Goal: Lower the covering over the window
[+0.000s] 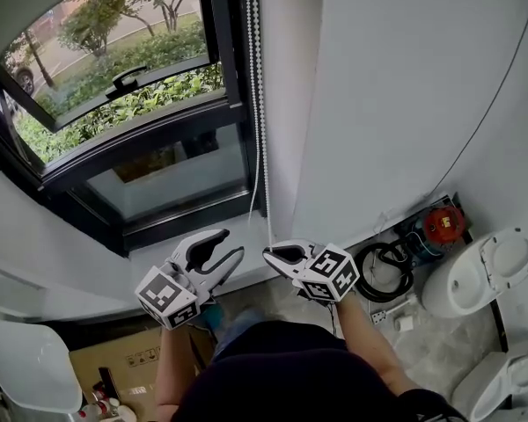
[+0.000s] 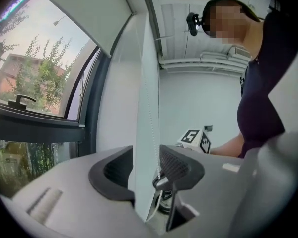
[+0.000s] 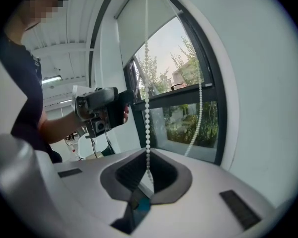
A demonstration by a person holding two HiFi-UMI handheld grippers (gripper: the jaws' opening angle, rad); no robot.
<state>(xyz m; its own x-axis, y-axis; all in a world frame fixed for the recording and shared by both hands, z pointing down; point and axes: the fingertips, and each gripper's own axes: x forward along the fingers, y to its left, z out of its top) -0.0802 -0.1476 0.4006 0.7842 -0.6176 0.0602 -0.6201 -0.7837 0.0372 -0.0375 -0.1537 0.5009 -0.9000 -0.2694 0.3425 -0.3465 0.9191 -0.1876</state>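
- White bead chain hung down the right edge of the window, against the dark frame. Its lower end ran into the right gripper.
- Clenched on the bead chain: right gripper, at the right end of the sill. In the right gripper view the chain dropped straight in between the jaws. The loop's other strand hung free nearer the glass.
- Released: left gripper, jaws wide apart, nothing pinched. It sat just beside the right gripper, on its left, over the sill.
- In the left gripper view a chain strand ran up a white wall corner in the gap between the jaws. The pads were not pressing on it.
- Pale roller blind sat only at the window's top edge, also seen in the left gripper view. Most of the glass was uncovered, with trees and shrubs visible outside.
- Upper sash was swung open, black handle on its lower edge.
- Floor, right edge: white toilet, black cable coil, orange-red device.
- Floor, lower left corner: cardboard box.
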